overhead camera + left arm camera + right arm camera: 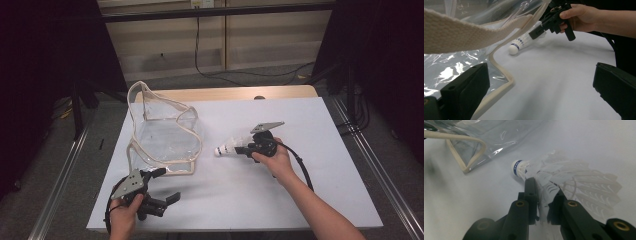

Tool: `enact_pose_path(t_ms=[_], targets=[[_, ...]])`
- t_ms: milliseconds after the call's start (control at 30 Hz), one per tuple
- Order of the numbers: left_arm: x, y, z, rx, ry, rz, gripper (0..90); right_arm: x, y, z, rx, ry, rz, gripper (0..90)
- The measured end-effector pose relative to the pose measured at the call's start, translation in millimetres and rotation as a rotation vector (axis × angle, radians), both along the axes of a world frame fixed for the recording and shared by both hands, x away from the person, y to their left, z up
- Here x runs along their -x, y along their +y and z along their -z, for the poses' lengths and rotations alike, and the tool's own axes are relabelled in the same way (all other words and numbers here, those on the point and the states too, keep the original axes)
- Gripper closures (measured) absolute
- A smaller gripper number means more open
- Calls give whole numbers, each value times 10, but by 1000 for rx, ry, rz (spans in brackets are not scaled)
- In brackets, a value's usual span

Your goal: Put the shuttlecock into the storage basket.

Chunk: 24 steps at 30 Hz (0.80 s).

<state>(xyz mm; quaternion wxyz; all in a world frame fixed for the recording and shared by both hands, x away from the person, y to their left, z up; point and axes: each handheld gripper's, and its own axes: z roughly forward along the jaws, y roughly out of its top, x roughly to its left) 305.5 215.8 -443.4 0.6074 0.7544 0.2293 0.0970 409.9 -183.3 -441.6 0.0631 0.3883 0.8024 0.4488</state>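
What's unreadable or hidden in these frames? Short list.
- Shuttlecock band print: too small and blurred in the right gripper view.
- Right claw pad contact: high view too small; in the right gripper view the feathers hide the pads.
- Clear bag contents: glare on the plastic in the high view.
- Bag strap: blurred and cut off by the left edge of the left gripper view.
- Left claw: open, pads too small in the high view.

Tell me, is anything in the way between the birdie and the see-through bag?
Nothing visible is. The right gripper is shut on the shuttlecock feathers, its cork end pointing at the clear bag. Bare white table lies between them. The left gripper is open, nearer the person.
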Motion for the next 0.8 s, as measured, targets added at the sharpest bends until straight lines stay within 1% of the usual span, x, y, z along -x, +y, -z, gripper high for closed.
enact_pose_path(t_ms=[167, 233, 300, 400, 533, 600, 633, 700, 733, 767, 800], targets=[[-1, 2, 2, -1, 1, -2, 9, -8, 26, 20, 5, 0, 7, 719], [1, 2, 0, -2, 1, -2, 9, -14, 39, 35, 11, 2, 3, 716], [-1, 7, 0, -5, 0, -2, 8, -23, 50, 50, 5, 0, 10, 698], [-2, 6, 5, -2, 5, -3, 8, -30, 69, 65, 7, -3, 22, 635], [-5, 4, 5, -3, 3, -1, 9, -41, 92, 73, 21, -14, 24, 620], [-3, 3, 5, -1, 4, -1, 8, -54, 114, 87, 41, -12, 25, 626], [-4, 5, 3, -4, 2, -2, 9, -60, 131, 102, 50, -14, 28, 650], [-8, 14, 1, -5, -2, -1, 9, -68, 149, 116, 48, -22, 24, 724], [-7, 14, 3, -5, -1, -2, 9, -71, 155, 116, 42, -25, 27, 778], [-7, 15, 6, -6, 3, -2, 9, -74, 159, 115, 34, -21, 26, 802], [-8, 16, 7, -6, 3, -2, 9, -76, 168, 112, 36, -21, 25, 816]])
